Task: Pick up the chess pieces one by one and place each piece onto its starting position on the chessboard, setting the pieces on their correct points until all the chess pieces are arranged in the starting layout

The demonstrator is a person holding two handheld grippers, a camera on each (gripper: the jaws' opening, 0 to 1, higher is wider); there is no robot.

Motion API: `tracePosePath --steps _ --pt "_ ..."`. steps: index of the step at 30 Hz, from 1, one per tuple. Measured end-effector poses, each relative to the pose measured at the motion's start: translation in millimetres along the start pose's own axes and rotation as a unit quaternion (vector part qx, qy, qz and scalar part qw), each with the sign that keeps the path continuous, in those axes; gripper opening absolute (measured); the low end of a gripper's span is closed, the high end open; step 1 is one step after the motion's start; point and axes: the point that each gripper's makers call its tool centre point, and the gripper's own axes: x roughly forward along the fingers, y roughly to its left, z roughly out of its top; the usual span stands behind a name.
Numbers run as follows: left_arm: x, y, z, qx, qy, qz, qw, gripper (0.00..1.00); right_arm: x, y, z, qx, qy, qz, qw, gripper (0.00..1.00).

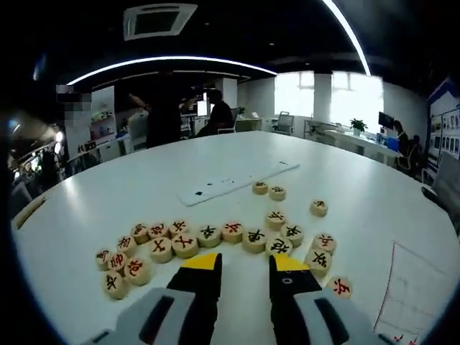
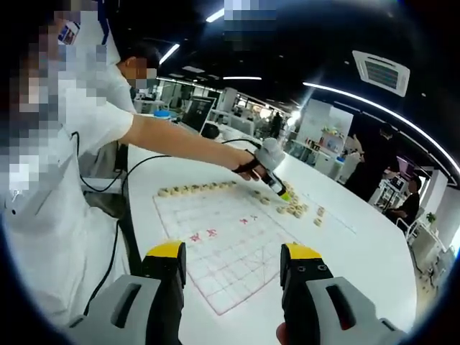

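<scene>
1. In the left gripper view, a white table [image 1: 144,180] carries a long white strip [image 1: 237,181] at about 12 o'clock from the jaws, behind the pieces. Farther back, people sit at desks, and bright windows are at 1 o'clock.
2. In the same view, loose chess pieces [image 1: 208,233] lie in a curved band just in front of the left gripper [image 1: 244,269], from 9 o'clock round to 3 o'clock. A few pieces lie apart at 1 o'clock. Nothing stands between the jaws and the nearest pieces.
3. The jaws of the left gripper are released, with only bare table between the yellow tips. A corner of the chessboard [image 1: 420,287] is at 3 o'clock, near the edge.
4. In the right gripper view, the person's arm [image 2: 180,140] reaches across from 10 o'clock, and a black cable hangs near the table edge.
5. The right gripper [image 2: 233,262] is released and holds nothing. The chessboard lies directly ahead at 12 o'clock, with a row of pieces [image 2: 194,188] along its far edge.
</scene>
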Motion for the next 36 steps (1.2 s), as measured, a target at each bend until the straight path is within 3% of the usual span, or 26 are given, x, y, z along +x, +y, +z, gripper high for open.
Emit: tracePosePath --steps 5,10,12,14,16,18,25,32,36 --pt "13.0 -0.8 -1.3 0.014 0.006 0.008 0.9999 0.29 -1.0 -4.8 -3.0 0.005 0.001 -0.006 1.0 0.53" --pt "24.1 -0.9 3.8 -0.004 -0.008 0.017 0.9998 0.28 -1.7 -8.3 -6.6 0.012 0.002 -0.01 0.9999 0.53" --pt "25.6 -0.9 5.0 -0.007 -0.01 0.018 0.9998 0.2 -2.1 -8.5 -6.9 0.013 0.002 -0.009 0.9999 0.53" --pt "26.1 -0.8 5.9 -0.042 -0.013 0.017 0.9989 0.2 -2.9 -9.1 -7.1 0.014 0.0 -0.01 0.9999 0.53" --pt "21.6 -1.6 4.0 -0.03 -0.009 0.014 0.9994 0.2 -3.8 -10.9 -7.6 0.016 0.0 -0.012 0.9998 0.53" --pt "15.2 -2.2 2.0 0.001 -0.001 0.013 0.9999 0.2 -3.9 -12.2 -8.2 0.017 0.0 -0.014 0.9998 0.53" --pt "-22.6 -6.7 13.5 0.037 -0.01 0.0 0.9993 0.2 -3.0 -9.7 -6.8 0.014 -0.001 -0.01 0.9998 0.53" --pt "-75.8 -11.8 13.4 0.047 -0.011 -0.014 0.9987 0.2 -4.8 -13.2 -8.2 0.019 0.001 -0.017 0.9997 0.54" --pt "-112.5 -19.9 1.6 0.057 -0.009 -0.027 0.998 0.2 -7.0 -14.5 -6.2 0.02 -0.005 -0.019 0.9996 0.54"
